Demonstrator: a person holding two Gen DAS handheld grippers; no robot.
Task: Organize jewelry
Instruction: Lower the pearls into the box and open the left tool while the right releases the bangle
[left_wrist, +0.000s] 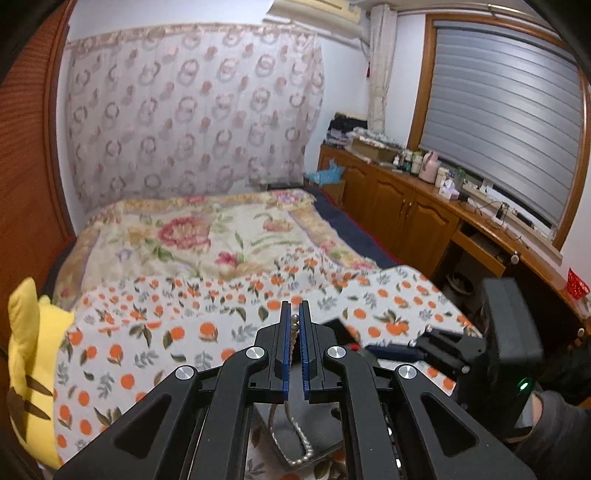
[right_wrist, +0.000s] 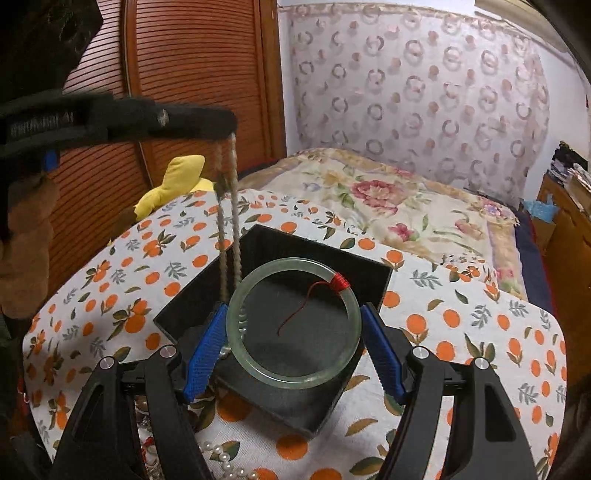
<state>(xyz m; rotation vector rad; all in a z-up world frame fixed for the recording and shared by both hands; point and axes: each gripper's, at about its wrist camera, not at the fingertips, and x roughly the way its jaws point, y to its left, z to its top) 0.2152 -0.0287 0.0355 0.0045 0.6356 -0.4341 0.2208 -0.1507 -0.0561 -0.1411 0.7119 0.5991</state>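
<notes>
left gripper (left_wrist: 294, 321) jaws pinched tight on chain (left_wrist: 294, 334), dangling over box (right_wrist: 258, 251). right gripper (right_wrist: 293, 314) jaws wide, clamping bangle (right_wrist: 295, 380).

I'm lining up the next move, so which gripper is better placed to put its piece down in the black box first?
Right. The right gripper holds the green bangle directly over the black box. The left gripper grips a silver chain that dangles beside the box's left edge.
</notes>
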